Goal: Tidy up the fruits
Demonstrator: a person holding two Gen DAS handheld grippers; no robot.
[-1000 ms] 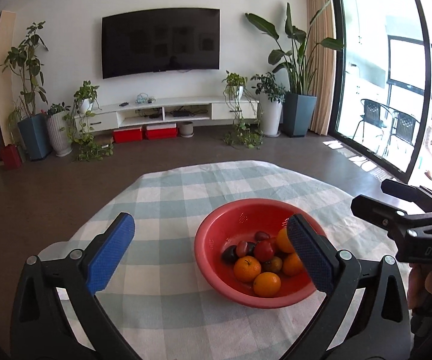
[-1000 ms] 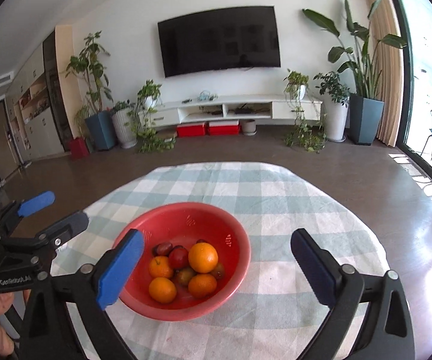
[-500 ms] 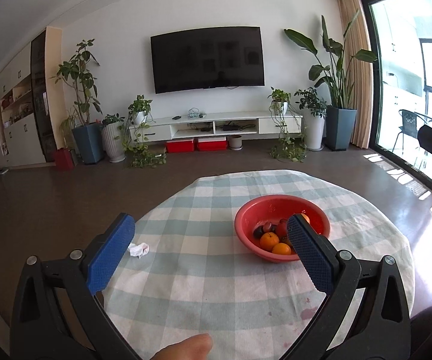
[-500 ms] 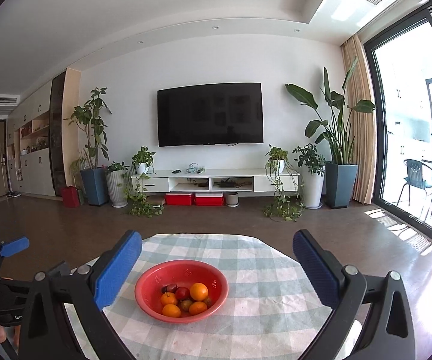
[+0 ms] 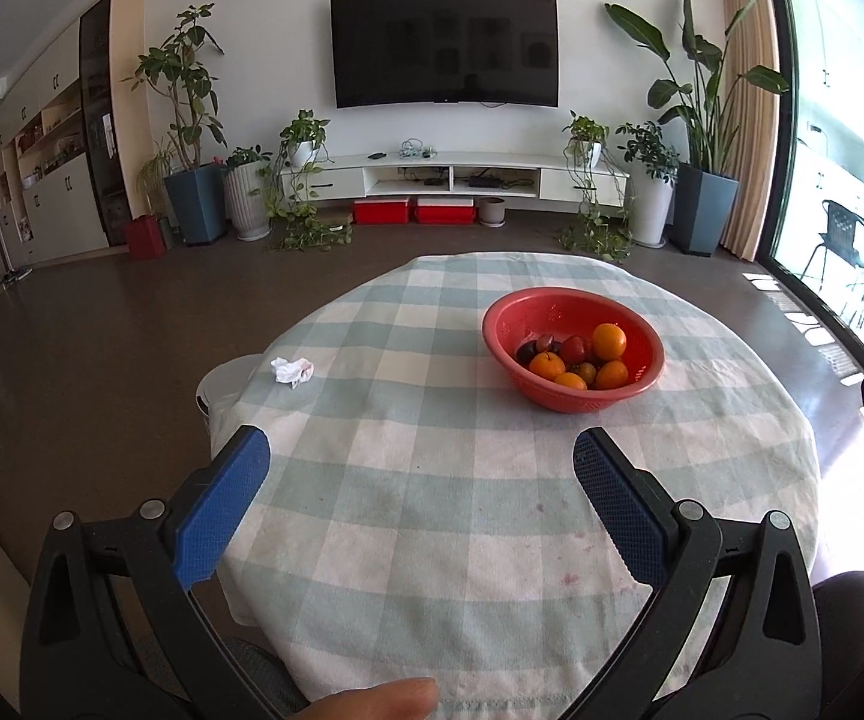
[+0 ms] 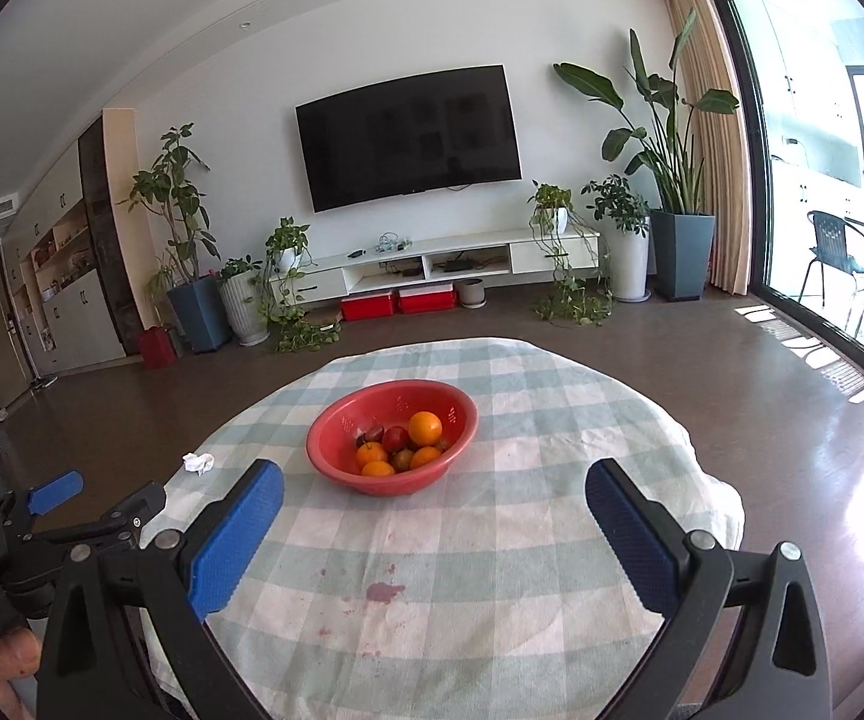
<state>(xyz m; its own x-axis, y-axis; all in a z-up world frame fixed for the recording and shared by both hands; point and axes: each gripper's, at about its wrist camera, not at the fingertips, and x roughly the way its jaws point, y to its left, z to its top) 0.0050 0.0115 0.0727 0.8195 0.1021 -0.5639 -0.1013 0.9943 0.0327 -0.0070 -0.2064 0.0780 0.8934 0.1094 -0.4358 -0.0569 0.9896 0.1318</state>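
- A round table is draped in a soft woven cloth [image 5: 492, 510] of pale green and white checks, wrinkled at the hem and marked with a few reddish stains.
- A red plastic bowl [image 5: 573, 348], round and perforated like a colander, stands on the cloth toward the far right in the left wrist view, and near the middle in the right wrist view [image 6: 392, 435].
- The fruit lies inside the bowl: smooth, glossy oranges [image 5: 608, 341] heaped with smaller dark red plums [image 5: 576, 348].
- A crumpled white tissue [image 5: 292, 371] lies near the table's left edge, well apart from the bowl.
- The left gripper [image 5: 420, 480] hangs over the near cloth, its blue dimpled pads spread wide, holding nothing.
- The right gripper [image 6: 432, 507] is likewise spread wide and empty, short of the bowl.
- Nothing lies between either gripper and the bowl but bare cloth.
- A fingertip [image 5: 372, 699] shows at the bottom of the left wrist view.
- Beyond the table, a dark television [image 6: 408, 135] hangs on a white wall above a low white cabinet [image 6: 444, 264], with potted plants [image 6: 666, 162] on both sides.
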